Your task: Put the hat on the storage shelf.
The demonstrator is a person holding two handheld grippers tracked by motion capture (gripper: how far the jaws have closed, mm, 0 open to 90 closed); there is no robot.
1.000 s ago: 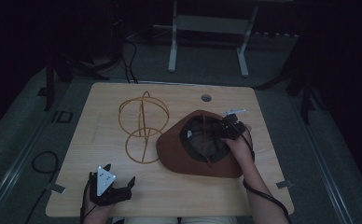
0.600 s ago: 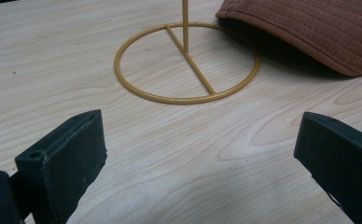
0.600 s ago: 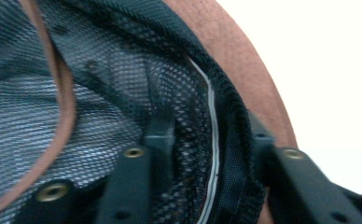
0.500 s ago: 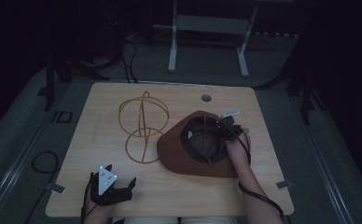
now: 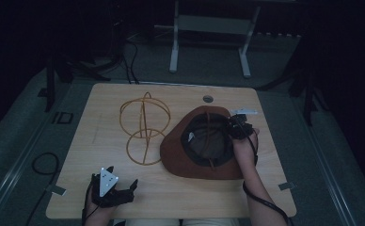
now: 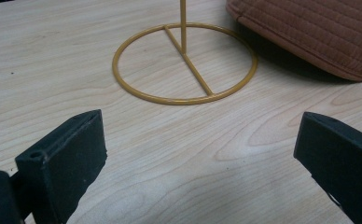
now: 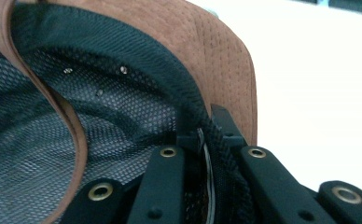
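Note:
A brown brimmed hat (image 5: 173, 155) lies crown down on the wooden table (image 5: 105, 103), right of centre, its dark mesh lining (image 7: 100, 107) facing up. My right gripper (image 5: 233, 127) is at the far right edge of the hat's opening. Its jaws have just been closing and are now shut on the hat's inner band (image 7: 212, 140), which runs between the fingers (image 7: 163, 186). A yellow wire hat stand (image 5: 144, 127) stands left of the hat; its ring base (image 6: 184, 65) lies ahead of my left gripper (image 6: 198, 140). That left gripper (image 5: 124, 190) rests open near the table's front left edge, holding nothing.
The hat's brim (image 6: 309, 28) reaches close to the stand's base ring. A round cable hole (image 5: 208, 99) sits near the table's far edge. A metal frame (image 5: 209, 42) stands on the floor beyond the table, and a cable loop (image 5: 42, 165) lies on the floor at left.
My right gripper dipped onto the hat's rim, then came back slightly up and away with the band between its jaws. The left gripper has stayed where it was.

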